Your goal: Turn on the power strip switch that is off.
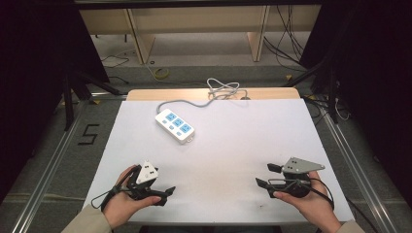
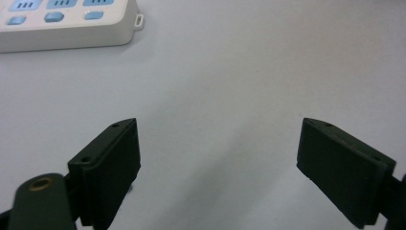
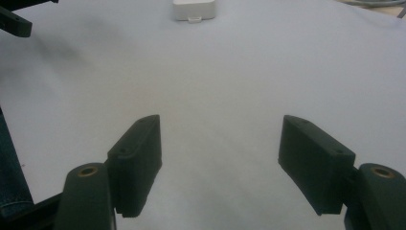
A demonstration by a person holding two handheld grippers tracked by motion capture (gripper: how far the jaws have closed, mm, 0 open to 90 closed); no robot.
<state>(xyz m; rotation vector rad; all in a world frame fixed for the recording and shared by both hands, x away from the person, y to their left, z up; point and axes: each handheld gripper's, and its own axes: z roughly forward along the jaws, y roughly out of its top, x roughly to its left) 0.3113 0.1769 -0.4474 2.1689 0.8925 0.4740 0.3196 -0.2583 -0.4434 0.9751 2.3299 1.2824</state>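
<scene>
High view | left gripper (image 1: 163, 193) jaws spread, empty | right gripper (image 1: 266, 175) jaws spread, empty | power strip (image 1: 175, 125) well apart on white table (image 1: 233, 145)

grey floor (image 1: 43, 160), wooden shelving (image 1: 194, 22), loose cables (image 1: 286, 46)

- The power strip (image 1: 176, 125) is white with three blue socket faces in a row and small blue switches beside them — a short, rounded-cornered block.
- It lies flat, face up, on the white tabletop (image 1: 252, 145), turned at a slant, in the far left part, nearer the far edge than the near one.
- Its grey cord (image 1: 194, 102) leaves the far end, runs toward the far edge and piles into loose loops there — off the white sheet.
- In the left gripper view its near end (image 2: 67, 24) shows a small tab.
</scene>
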